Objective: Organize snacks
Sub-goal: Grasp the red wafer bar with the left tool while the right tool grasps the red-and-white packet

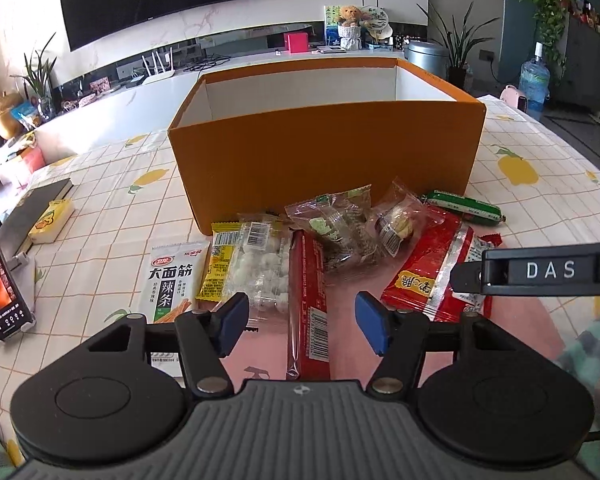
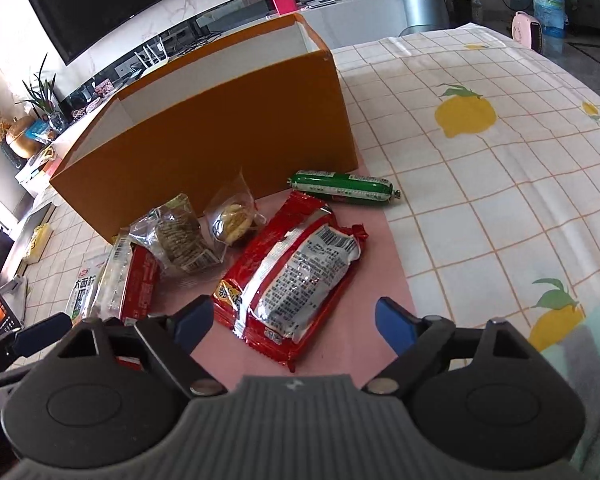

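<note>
An open orange box (image 1: 324, 152) stands on the table, also in the right wrist view (image 2: 220, 128). Snack packets lie in front of it: a white spicy-strip packet (image 1: 172, 280), a yellow packet (image 1: 218, 264), a clear bag of white balls (image 1: 264, 268), a long red bar (image 1: 308, 300), clear cracker bags (image 1: 340, 232), a red packet (image 2: 296, 276) and a green sausage (image 2: 344, 188). My left gripper (image 1: 302, 326) is open, just above the long red bar. My right gripper (image 2: 294, 324) is open, low over the red packet's near end.
A pink mat (image 2: 340, 344) lies under the snacks on a lemon-print tablecloth (image 2: 500, 160). A dark book (image 1: 36, 212), a yellow pack (image 1: 52, 220) and a phone on a stand (image 1: 0, 280) sit at the left. The right gripper's arm (image 1: 548, 270) shows at right in the left wrist view.
</note>
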Demonstrator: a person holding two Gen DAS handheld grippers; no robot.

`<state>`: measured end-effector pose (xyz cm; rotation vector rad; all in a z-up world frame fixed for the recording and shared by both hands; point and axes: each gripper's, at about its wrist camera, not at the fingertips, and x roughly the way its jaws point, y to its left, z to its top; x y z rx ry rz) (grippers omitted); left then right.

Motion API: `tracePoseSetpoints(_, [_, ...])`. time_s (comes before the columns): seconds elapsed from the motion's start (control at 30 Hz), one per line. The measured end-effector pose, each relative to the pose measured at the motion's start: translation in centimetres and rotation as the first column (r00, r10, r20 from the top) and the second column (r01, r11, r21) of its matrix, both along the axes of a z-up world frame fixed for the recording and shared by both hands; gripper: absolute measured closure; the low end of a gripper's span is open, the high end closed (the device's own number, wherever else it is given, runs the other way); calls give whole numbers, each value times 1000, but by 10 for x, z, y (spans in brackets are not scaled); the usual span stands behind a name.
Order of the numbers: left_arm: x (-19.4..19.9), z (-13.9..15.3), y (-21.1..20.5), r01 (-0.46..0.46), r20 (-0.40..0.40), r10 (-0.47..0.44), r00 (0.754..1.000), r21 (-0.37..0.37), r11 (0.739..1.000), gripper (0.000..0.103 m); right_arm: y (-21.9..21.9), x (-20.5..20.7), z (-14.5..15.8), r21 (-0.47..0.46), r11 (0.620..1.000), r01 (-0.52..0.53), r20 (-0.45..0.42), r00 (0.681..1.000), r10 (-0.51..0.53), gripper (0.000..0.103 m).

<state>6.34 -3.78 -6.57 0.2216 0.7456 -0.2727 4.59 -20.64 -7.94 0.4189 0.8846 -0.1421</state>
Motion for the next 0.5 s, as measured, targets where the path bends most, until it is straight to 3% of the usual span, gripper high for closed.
tracePoseSetpoints(0.3, [3, -21, -19, 29, 62, -39, 997, 149, 988, 39, 8, 24, -15, -38, 999, 8, -25, 1000, -9, 13])
tracePoseSetpoints(0.5, [4, -29, -22, 19, 47, -28, 999, 182, 983, 47, 17, 36, -20, -80, 997, 8, -17, 1000, -9, 12])
